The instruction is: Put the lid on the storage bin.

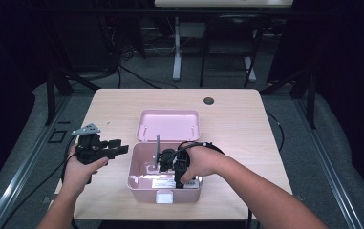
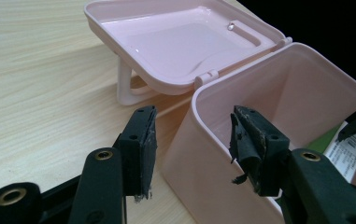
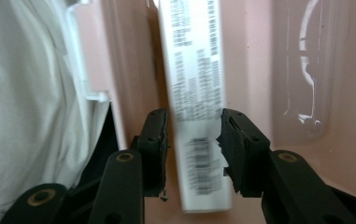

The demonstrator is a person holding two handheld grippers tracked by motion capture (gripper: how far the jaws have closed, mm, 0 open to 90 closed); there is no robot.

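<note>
You have one pink box [image 1: 144, 183] on the worktop [image 1: 237, 119], its single lid [image 1: 168, 125] swung back and resting open behind it. Take that box as your landmark.

Inside the box lies one flat white carton [image 3: 199, 102], printed with lines of small text and a barcode. The print is too blurred to read, and no brand name can be made out. In the left gripper view a corner of the carton shows against the box's far inner side, beside a patch of green whose nature is unclear.

Your right gripper [image 3: 194, 149] reaches down into the box. Its jaws stand apart on either side of the carton's barcode end; the pads look close to its edges, but whether they press on it cannot be told. From above, your right hand [image 1: 201, 162] hides most of that gripper and the carton.

Your left gripper [image 2: 192, 149] sits at the box's left wall. Its jaws are apart and straddle the rim, one pad outside and one inside, neither clearly touching. The box's front is cut off there.
</note>
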